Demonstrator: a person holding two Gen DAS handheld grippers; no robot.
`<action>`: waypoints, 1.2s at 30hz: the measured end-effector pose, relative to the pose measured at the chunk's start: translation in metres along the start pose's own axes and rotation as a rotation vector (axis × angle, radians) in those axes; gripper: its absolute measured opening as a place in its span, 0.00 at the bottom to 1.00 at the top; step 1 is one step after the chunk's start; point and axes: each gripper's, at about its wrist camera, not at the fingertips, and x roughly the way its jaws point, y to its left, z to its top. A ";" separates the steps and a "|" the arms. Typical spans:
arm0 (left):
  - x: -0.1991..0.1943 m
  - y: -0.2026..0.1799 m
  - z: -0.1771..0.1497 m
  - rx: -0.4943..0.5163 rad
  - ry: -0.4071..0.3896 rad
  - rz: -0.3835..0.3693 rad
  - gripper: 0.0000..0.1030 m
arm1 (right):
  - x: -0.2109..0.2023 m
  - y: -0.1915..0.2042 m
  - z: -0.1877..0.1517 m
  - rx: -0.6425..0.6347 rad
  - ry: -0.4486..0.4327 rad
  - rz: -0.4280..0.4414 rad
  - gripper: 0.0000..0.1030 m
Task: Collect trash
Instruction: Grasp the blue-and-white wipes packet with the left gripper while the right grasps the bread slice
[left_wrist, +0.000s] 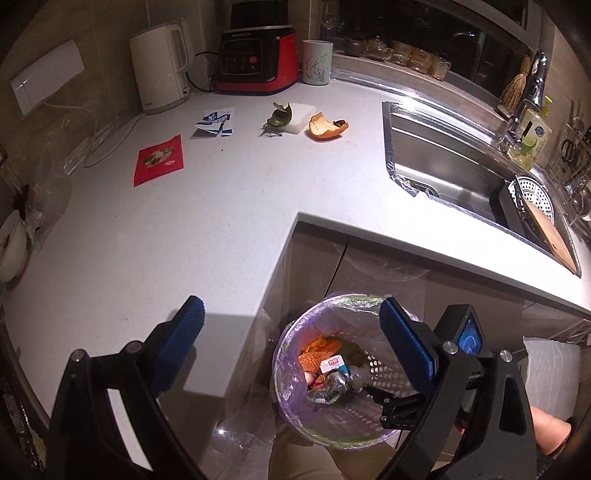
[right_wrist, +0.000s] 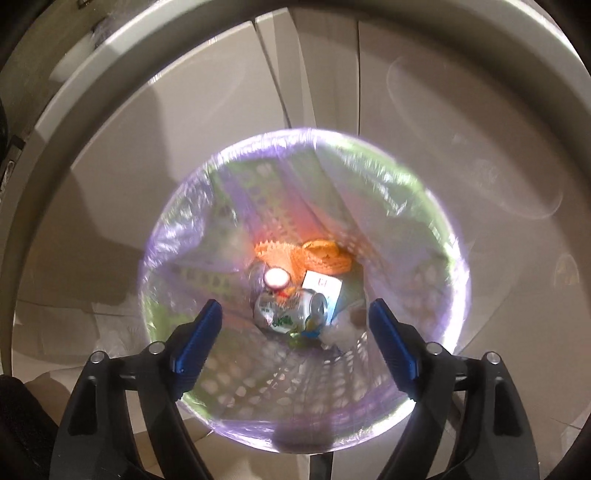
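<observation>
A bin lined with a purple bag (left_wrist: 291, 391) stands on the floor by the counter corner; it also shows in the right wrist view (right_wrist: 177, 243). It holds a crushed can (right_wrist: 291, 308), a small carton (right_wrist: 323, 284), orange peel (right_wrist: 314, 254) and other trash. My right gripper (right_wrist: 295, 334) is open and empty right above the bin mouth. My left gripper (left_wrist: 291, 328) is open and empty over the counter edge. On the counter (left_wrist: 207, 221) lie a red packet (left_wrist: 159, 159), a torn blue-white wrapper (left_wrist: 216, 122), a green peel (left_wrist: 279, 117) and an orange peel (left_wrist: 327, 127).
A white kettle (left_wrist: 159, 68), a red-black appliance (left_wrist: 258, 59) and a mug (left_wrist: 317, 62) stand at the back. A white block (left_wrist: 301, 118) lies between the peels. A steel sink (left_wrist: 461, 170) is at the right. A bowl (left_wrist: 13, 247) sits at the left edge.
</observation>
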 end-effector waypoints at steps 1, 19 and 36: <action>0.001 0.002 0.003 0.003 -0.003 0.003 0.89 | -0.008 0.001 0.004 -0.006 -0.016 -0.003 0.79; 0.080 0.058 0.140 0.074 -0.098 -0.014 0.91 | -0.163 -0.045 0.154 0.162 -0.427 -0.149 0.85; 0.171 0.188 0.213 -0.133 -0.034 0.006 0.92 | -0.134 -0.070 0.193 0.292 -0.368 -0.179 0.86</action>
